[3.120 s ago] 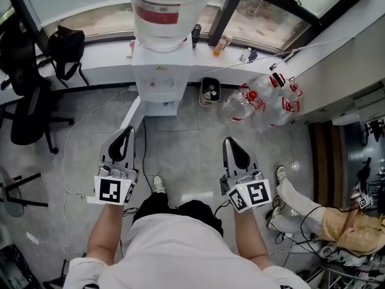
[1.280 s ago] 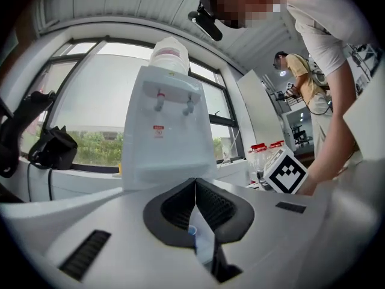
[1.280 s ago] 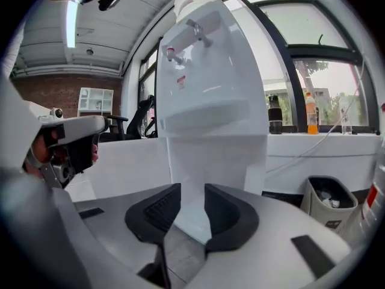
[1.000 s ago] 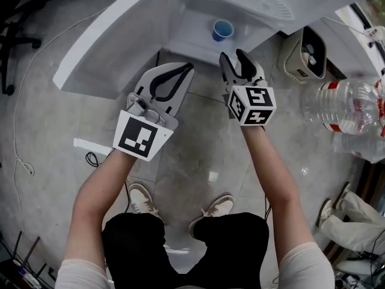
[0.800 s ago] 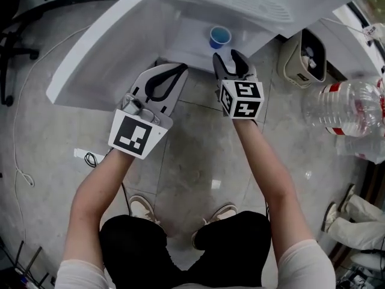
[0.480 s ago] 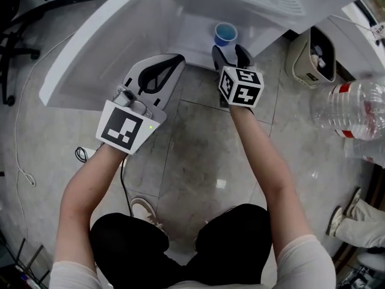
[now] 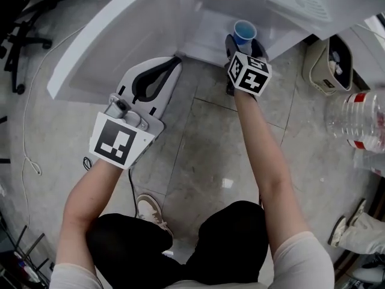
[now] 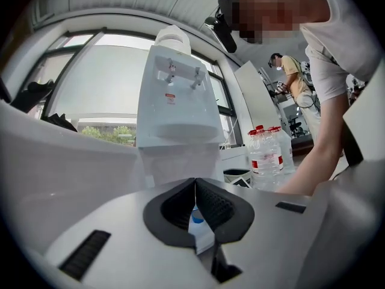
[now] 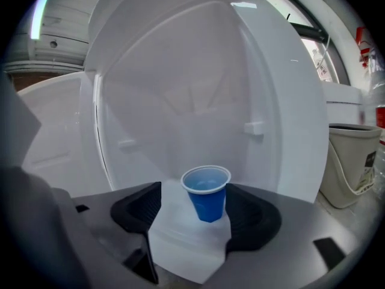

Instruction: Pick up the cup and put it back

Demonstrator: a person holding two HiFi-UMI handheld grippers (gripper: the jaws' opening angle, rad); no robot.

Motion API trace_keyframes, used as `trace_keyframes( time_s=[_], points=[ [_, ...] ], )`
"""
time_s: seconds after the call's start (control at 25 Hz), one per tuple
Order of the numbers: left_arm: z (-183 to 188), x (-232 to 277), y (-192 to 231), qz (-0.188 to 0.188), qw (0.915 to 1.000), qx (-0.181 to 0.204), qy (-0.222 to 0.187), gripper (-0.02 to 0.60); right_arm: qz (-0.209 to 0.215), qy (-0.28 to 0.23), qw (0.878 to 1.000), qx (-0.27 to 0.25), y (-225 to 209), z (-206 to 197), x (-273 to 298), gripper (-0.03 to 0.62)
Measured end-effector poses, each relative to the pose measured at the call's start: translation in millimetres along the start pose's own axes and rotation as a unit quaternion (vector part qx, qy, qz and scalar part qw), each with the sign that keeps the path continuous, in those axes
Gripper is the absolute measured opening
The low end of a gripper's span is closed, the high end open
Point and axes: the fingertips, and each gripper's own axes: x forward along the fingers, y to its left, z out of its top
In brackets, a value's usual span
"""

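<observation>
Right gripper (image 7: 243,41) is opening its jaws around the cup (image 9: 207,197) at 12 o'clock, risking an off-centre nudge tipping it. Left gripper (image 8: 195,183) is sitting closed, empty.

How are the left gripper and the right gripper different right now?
The left gripper has shut jaws with nothing between them; the right gripper has jaws opening, the blue cup between them. The right gripper reaches into the white cabinet; the left gripper is farther back. Both carry a marker cube.

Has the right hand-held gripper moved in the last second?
Yes. The right hand-held gripper has advanced to the blue cup in the cabinet; its jaws are opening with the cup between them.
</observation>
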Motion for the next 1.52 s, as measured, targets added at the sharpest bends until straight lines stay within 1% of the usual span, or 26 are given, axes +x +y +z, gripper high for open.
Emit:
trace_keyframes(
  time_s=[0.24,0.44,0.6,0.8,0.88,0.92,1.08,1.28,1.44,1.52],
  points=[
    [-6.6,-13.5,-3.4,-0.008,0.9998,-0.004,0.018,0.025,-0.057,0.016,0.998,0.013,-9.3,-8.7,17.7,0.327],
    [-13.1,-23.0,3.5,-0.006,0.9996,-0.014,0.022,0.025,-0.070,0.014,0.997,0.002,-11.7,-3.5,33.3,0.341],
    [-13.7,-28.4,7.1,-0.004,0.9995,-0.024,0.020,0.025,-0.074,0.016,0.997,0.003,-13.6,-3.2,42.0,0.339],
    [-10.9,-38.9,4.8,-0.010,0.9994,-0.030,0.016,0.025,-0.064,0.020,0.998,0.003,-15.2,-5.0,51.7,0.334],
    [-8.5,-44.2,5.0,-0.009,0.9994,-0.029,0.014,0.025,-0.064,0.021,0.998,-0.005,-14.8,-4.6,53.9,0.317],
    [-7.2,-46.2,4.3,-0.010,0.9995,-0.026,0.013,0.025,-0.066,0.021,0.998,-0.009,-15.5,-3.6,54.0,0.298],
    [-3.7,-54.4,3.4,-0.010,0.9996,-0.019,0.017,0.025,-0.062,0.016,0.998,-0.010,-16.5,-2.0,54.5,0.288],
    [1.7,-55.9,6.4,-0.001,0.9998,-0.015,0.012,0.025,-0.033,-0.003,0.999,-0.028,-0.4,11.9,51.5,0.288],
    [6.7,-50.9,-3.0,-0.010,0.9999,-0.010,0.003,0.023,-0.014,-0.010,0.999,-0.034,10.4,18.7,41.6,0.288],
    [8.7,-48.6,-7.7,-0.013,0.9999,-0.009,0.000,0.025,0.003,-0.008,0.999,-0.049,18.4,18.1,34.6,0.288]
  ],
)
